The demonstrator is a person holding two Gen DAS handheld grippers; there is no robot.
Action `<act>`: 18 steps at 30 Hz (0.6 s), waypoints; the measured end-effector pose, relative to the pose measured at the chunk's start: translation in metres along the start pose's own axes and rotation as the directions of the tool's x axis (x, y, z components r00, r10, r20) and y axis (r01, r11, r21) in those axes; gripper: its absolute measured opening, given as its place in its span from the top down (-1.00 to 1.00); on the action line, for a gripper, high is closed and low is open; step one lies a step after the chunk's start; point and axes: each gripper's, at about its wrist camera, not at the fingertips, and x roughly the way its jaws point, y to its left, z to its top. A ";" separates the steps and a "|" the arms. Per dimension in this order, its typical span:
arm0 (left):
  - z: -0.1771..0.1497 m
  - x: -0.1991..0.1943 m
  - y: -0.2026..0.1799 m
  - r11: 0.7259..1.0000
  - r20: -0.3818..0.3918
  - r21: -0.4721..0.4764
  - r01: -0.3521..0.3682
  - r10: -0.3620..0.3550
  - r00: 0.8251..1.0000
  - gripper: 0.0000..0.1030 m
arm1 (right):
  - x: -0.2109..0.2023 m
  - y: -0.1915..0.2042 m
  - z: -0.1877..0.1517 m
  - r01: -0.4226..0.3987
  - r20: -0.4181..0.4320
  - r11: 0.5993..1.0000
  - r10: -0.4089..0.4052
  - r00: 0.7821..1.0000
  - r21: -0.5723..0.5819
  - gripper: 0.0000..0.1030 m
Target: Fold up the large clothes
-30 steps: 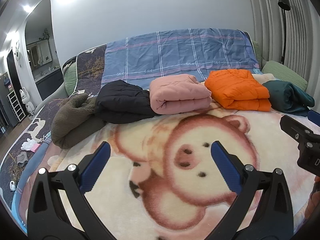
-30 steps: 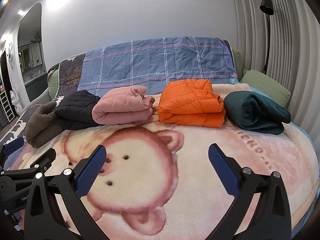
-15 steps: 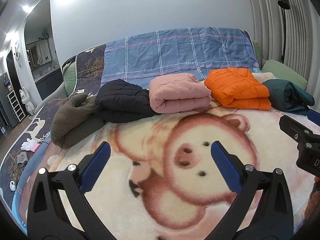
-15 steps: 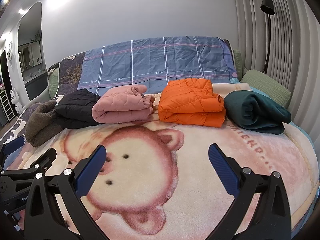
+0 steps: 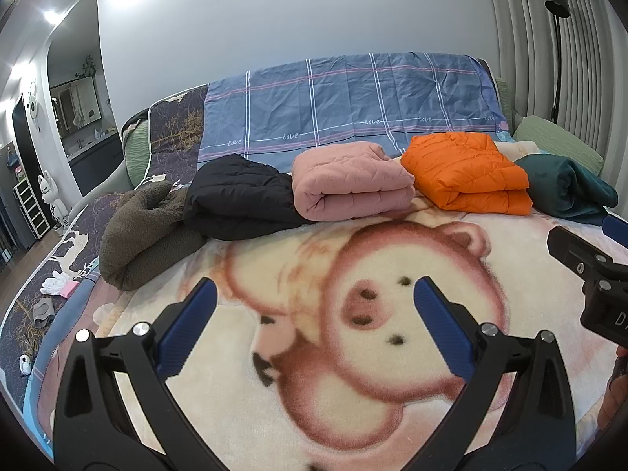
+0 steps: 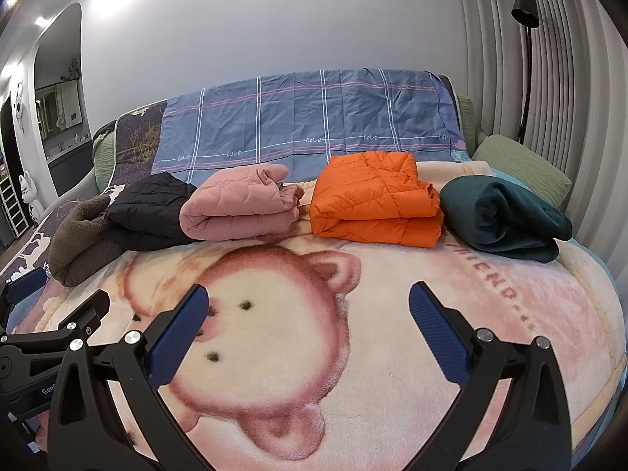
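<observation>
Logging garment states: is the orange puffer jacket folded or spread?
Folded: the orange quilted puffer jacket lies as a compact stacked rectangle, layers visible at its front edge.

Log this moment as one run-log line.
left gripper: open, empty | right gripper: open, empty | both over bear blanket | five garments in back row, orange jacket folded | nothing gripped

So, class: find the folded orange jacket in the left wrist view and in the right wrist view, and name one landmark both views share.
Left wrist view: the orange jacket lies upper right of centre, between the pink jacket and the dark green garment.
Right wrist view: the orange jacket lies just right of centre in the same row.
Shared landmark: the blue plaid sheet behind it.
</observation>
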 end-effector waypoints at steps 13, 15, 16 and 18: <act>-0.001 0.001 0.001 1.000 -0.001 0.000 0.000 0.000 1.000 -0.96 | 0.000 0.000 0.000 0.000 -0.001 1.000 0.000 1.000 0.000 -0.97; -0.001 0.001 0.001 1.000 0.000 -0.001 0.000 0.000 1.000 -0.96 | 0.001 0.000 0.000 0.000 -0.001 1.000 0.000 1.000 0.000 -0.97; -0.001 0.001 0.001 1.000 0.001 -0.002 -0.001 0.001 1.000 -0.96 | 0.001 0.000 0.000 0.000 -0.002 1.000 0.000 1.000 -0.001 -0.97; -0.003 0.001 0.002 1.000 0.001 -0.002 -0.003 0.003 1.000 -0.96 | 0.001 -0.001 0.000 -0.002 -0.004 1.000 0.002 1.000 -0.001 -0.97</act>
